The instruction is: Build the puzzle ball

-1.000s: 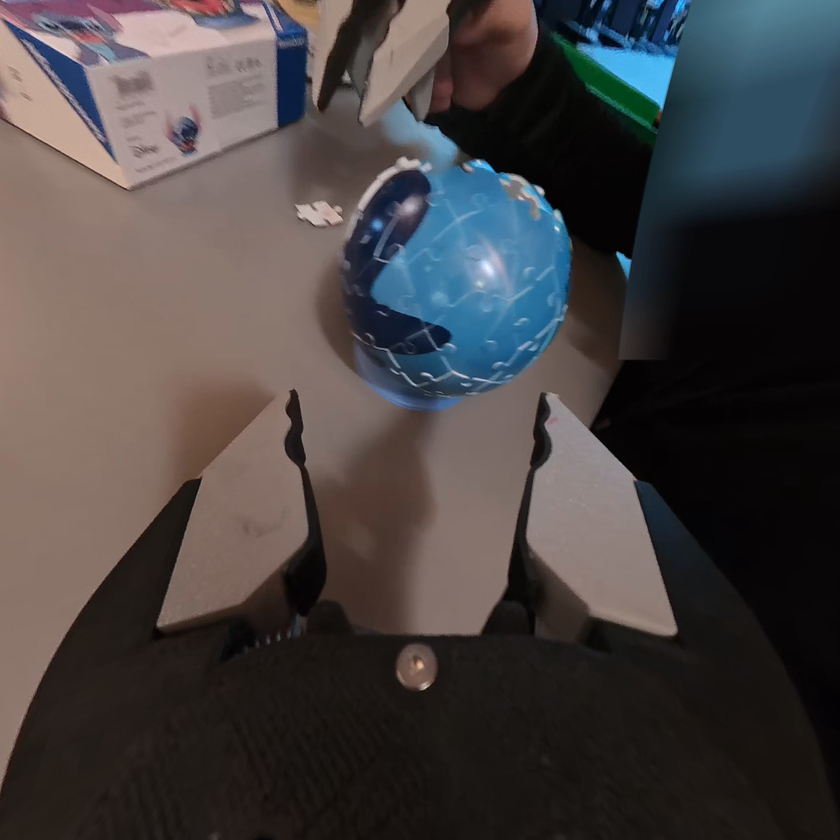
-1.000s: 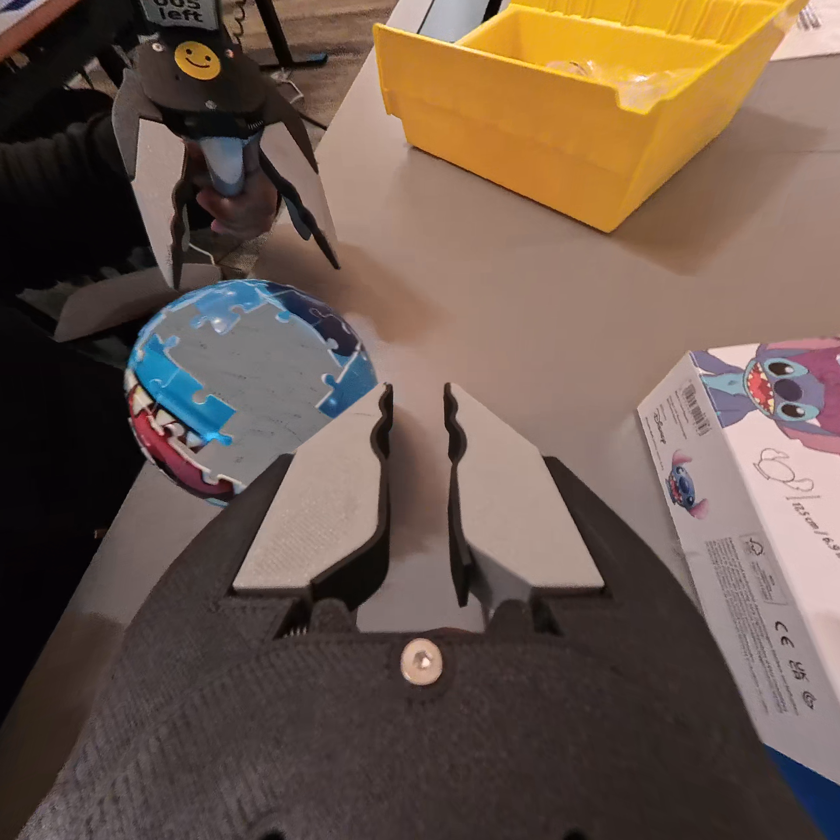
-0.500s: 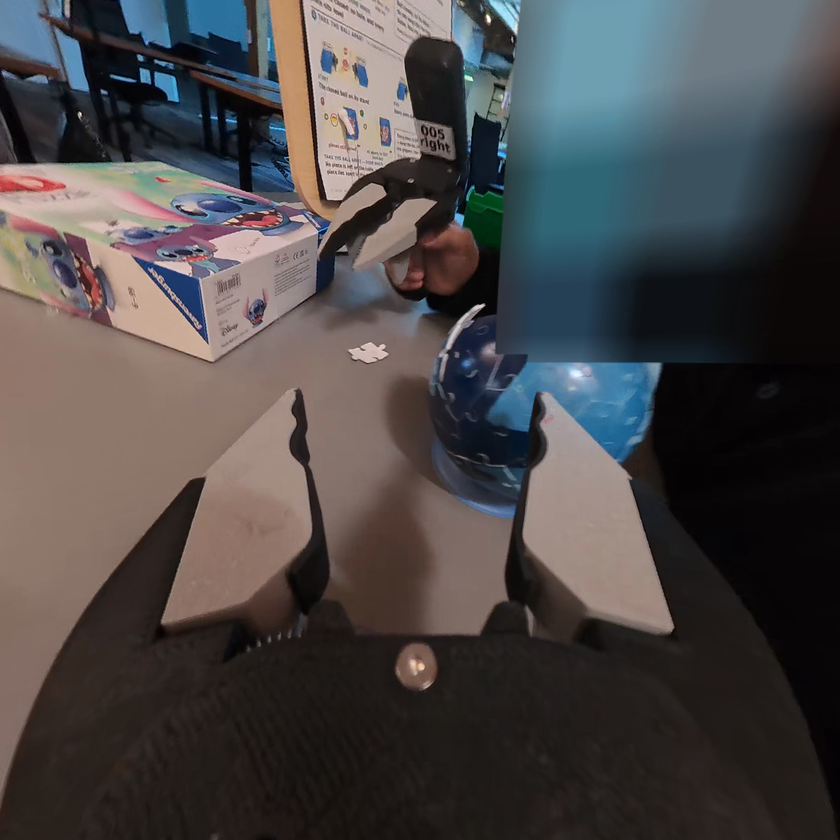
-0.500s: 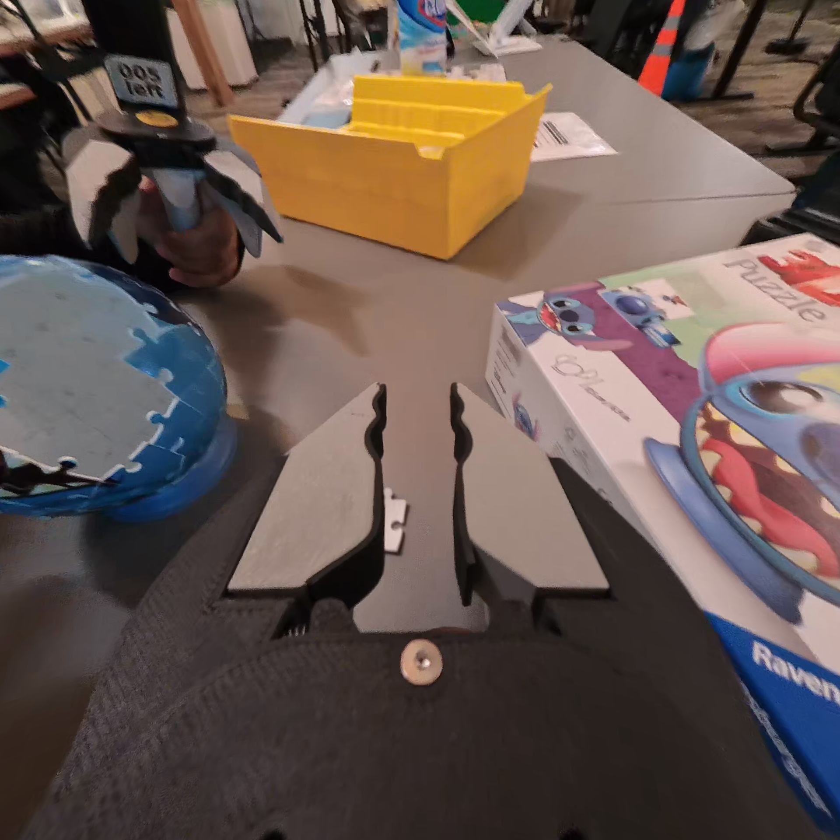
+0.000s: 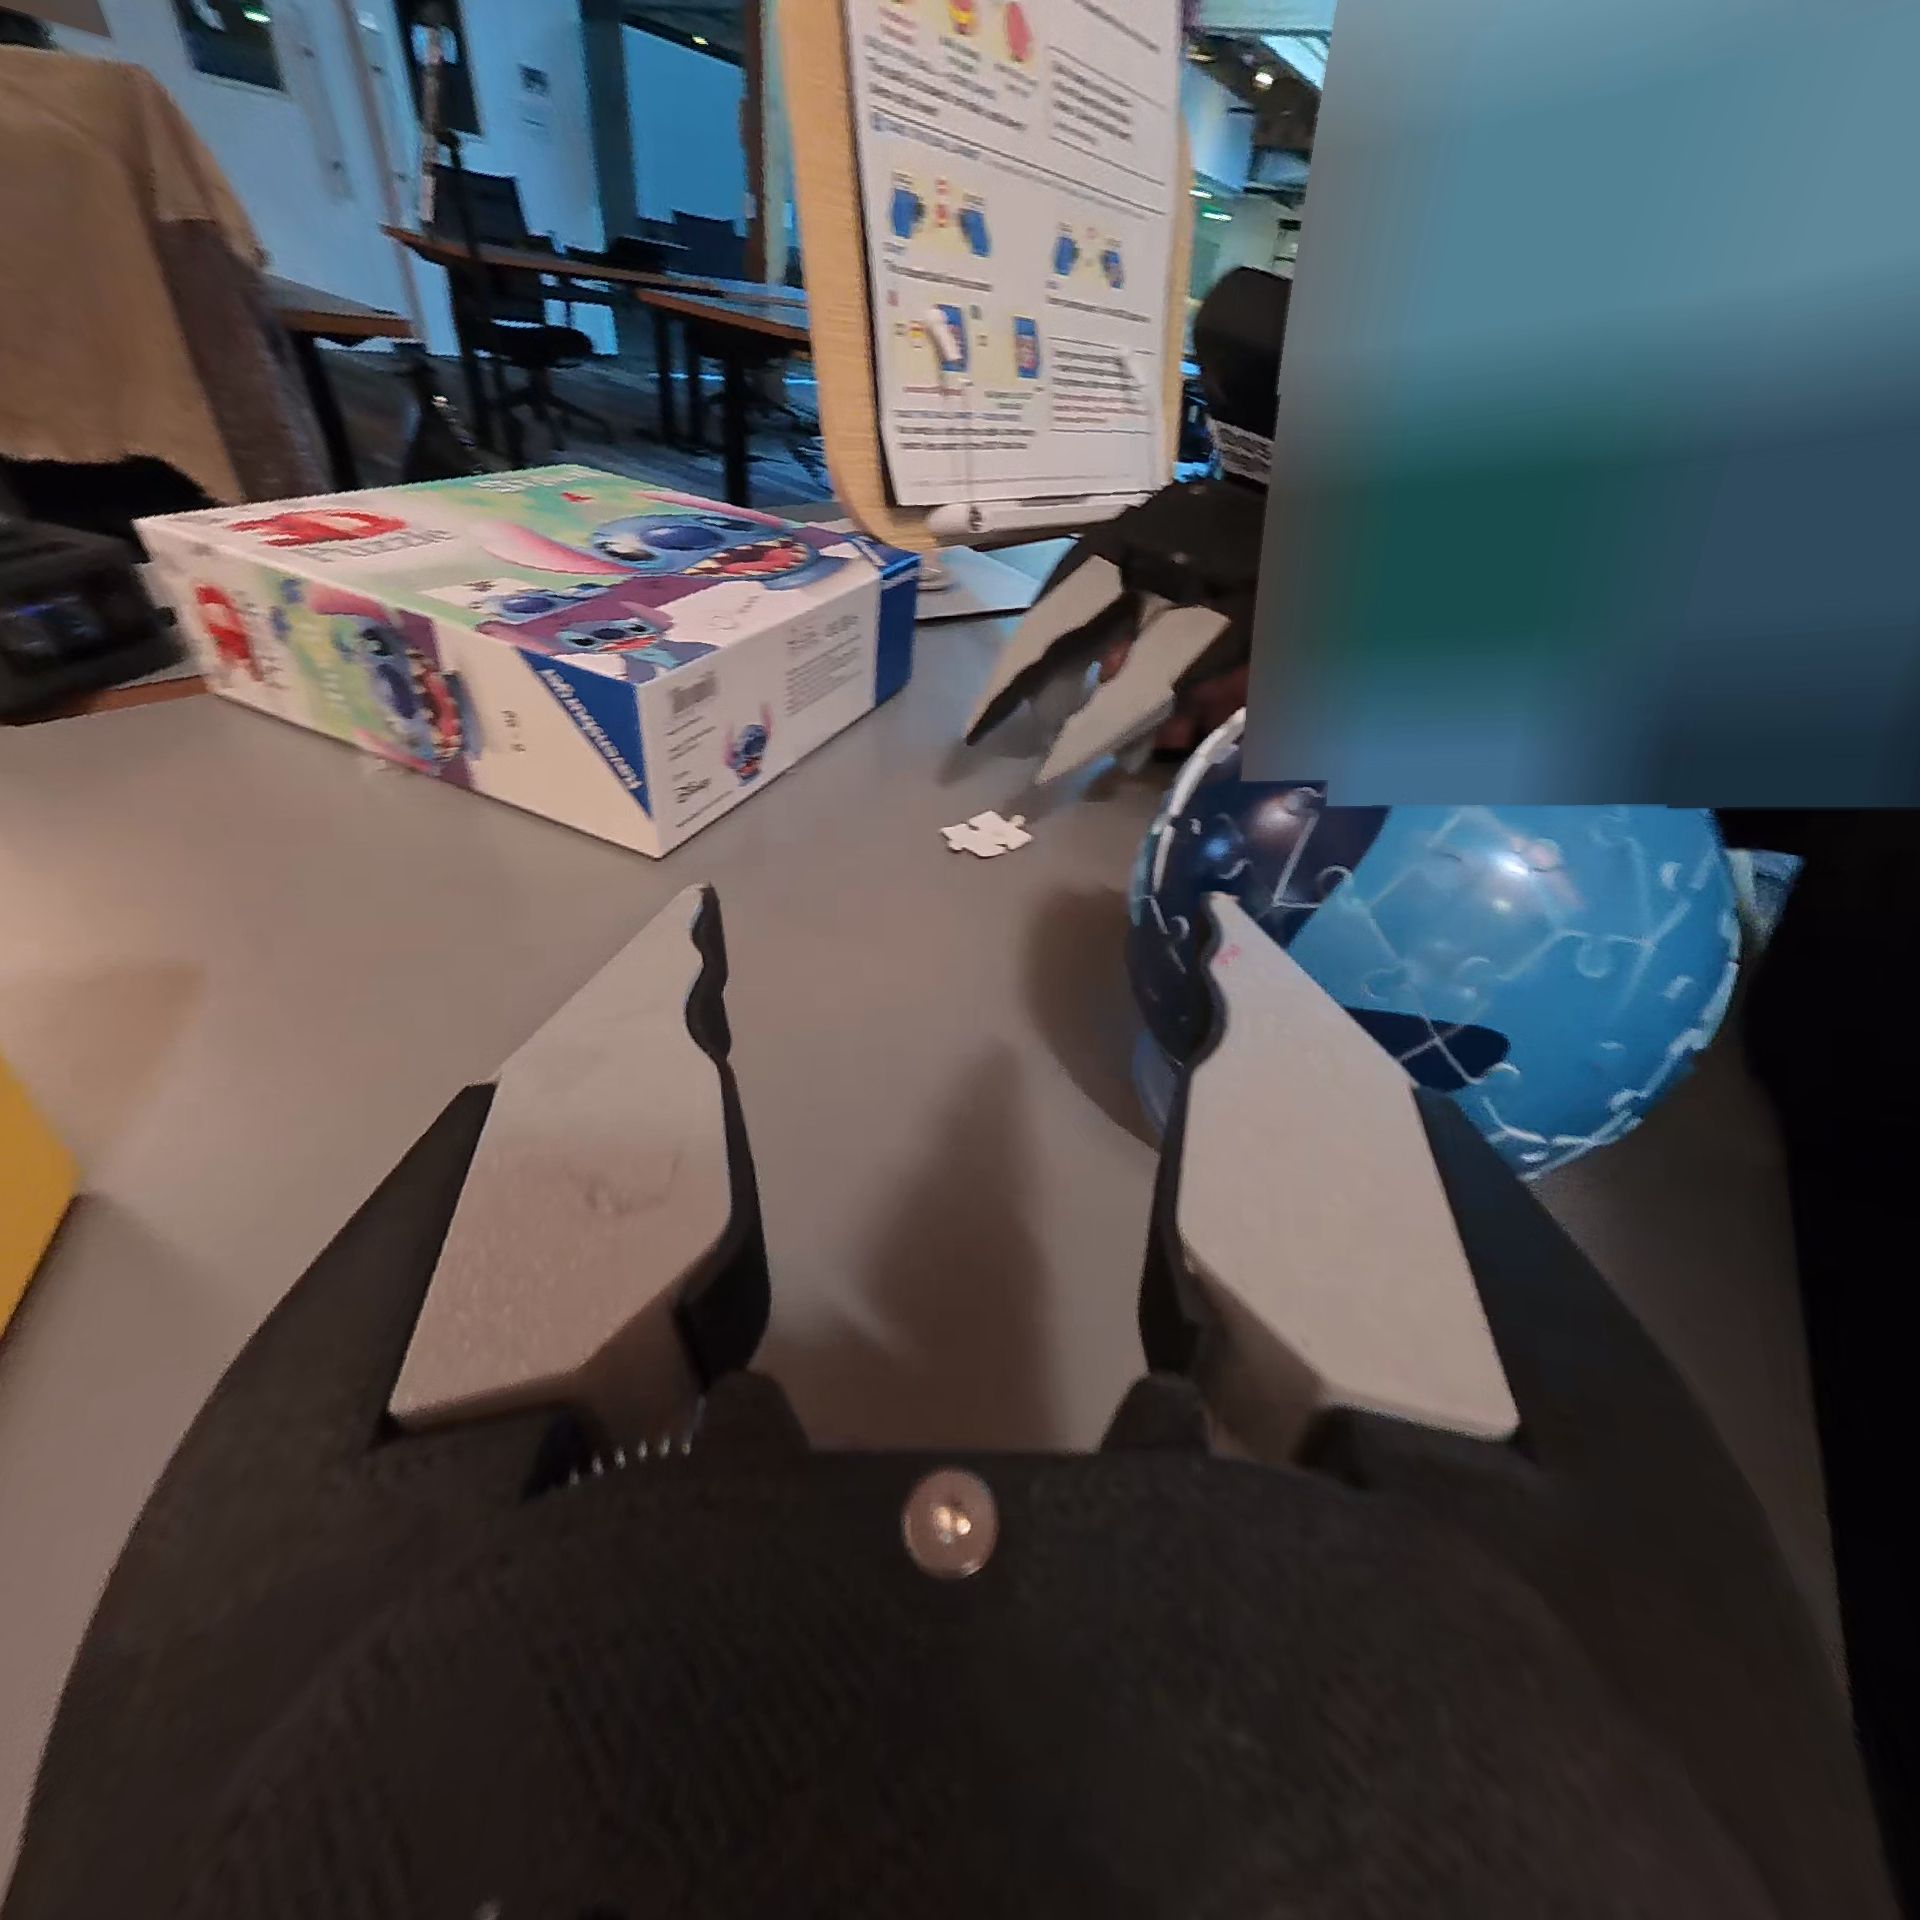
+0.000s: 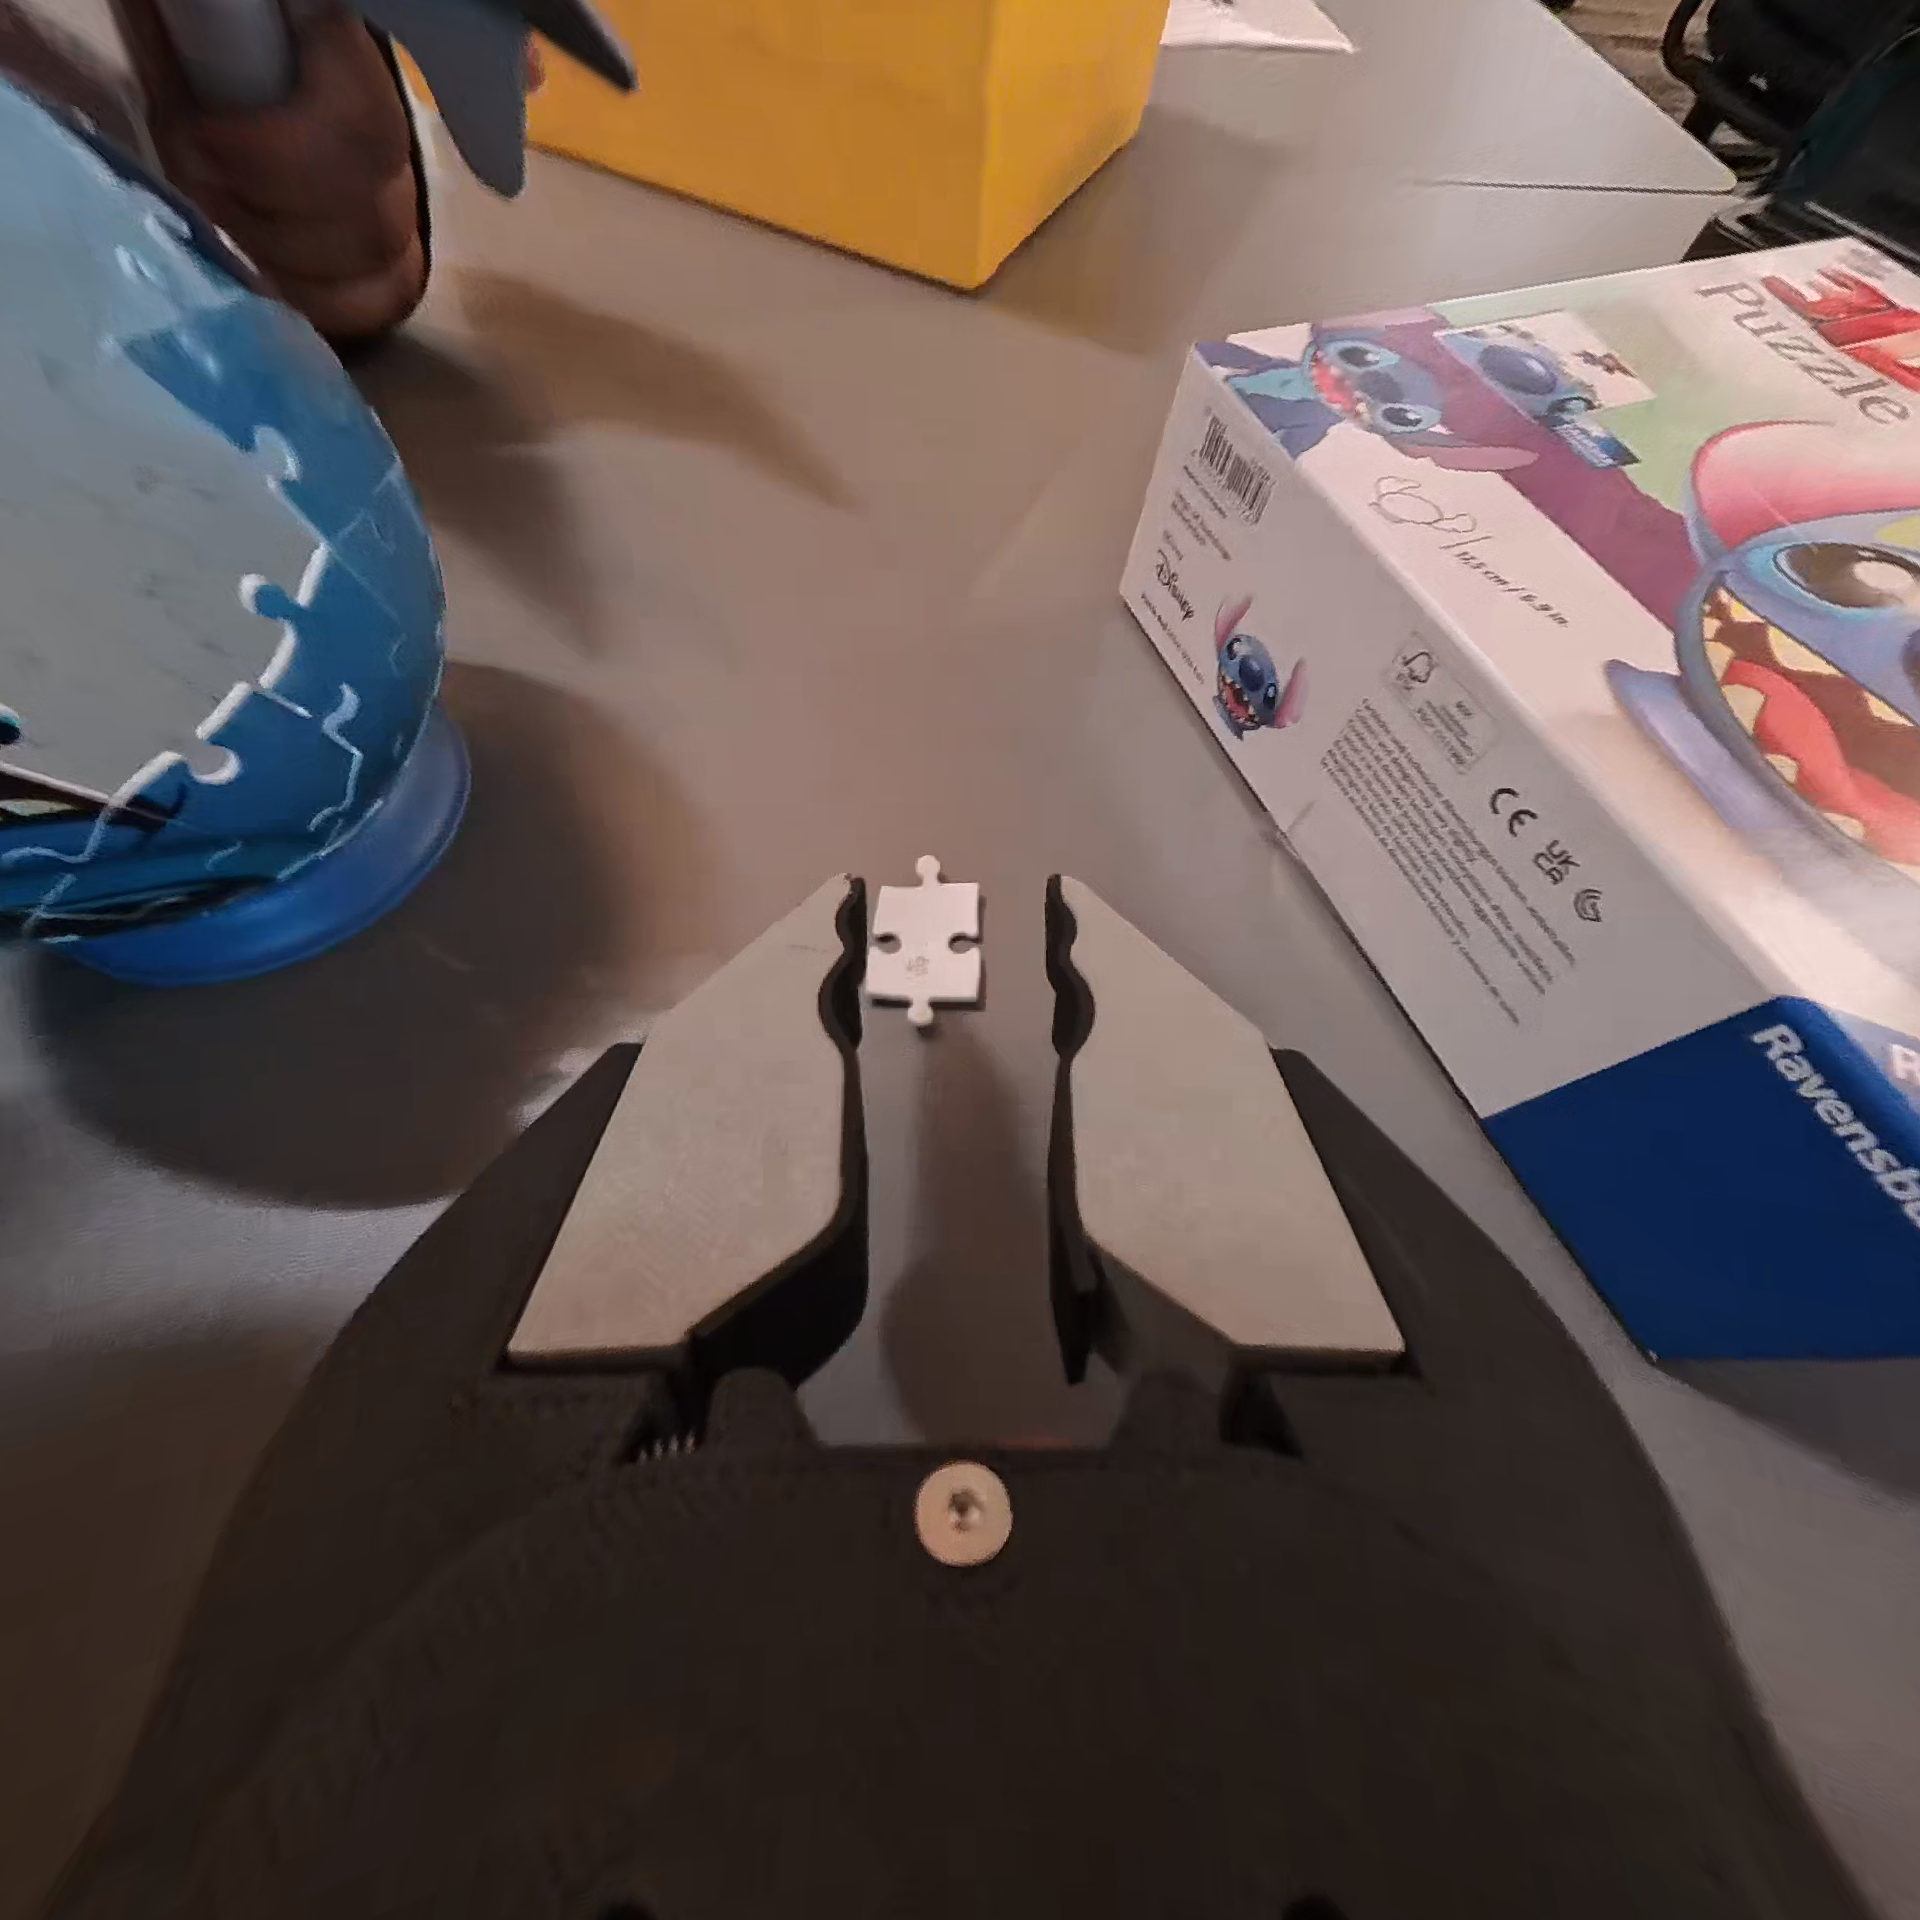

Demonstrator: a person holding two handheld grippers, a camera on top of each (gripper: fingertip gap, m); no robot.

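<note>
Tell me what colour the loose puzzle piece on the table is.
White, blank side up. The piece shows best in the right wrist view.

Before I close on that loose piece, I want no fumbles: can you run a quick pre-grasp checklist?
1. Puzzle piece lies between the right hand-held gripper's fingertips: ok, nearer the left finger.
2. Right jaws open enough to take it: ok.
3. Piece flat on the table, white side up: ok, though flat may make pinching awkward.
4. Puzzle ball on its blue stand, apart from the piece: ok.
5. Puzzle box clear of the right finger: ok.
6. Left hand-held gripper open, empty, beside the ball: ok.
</note>
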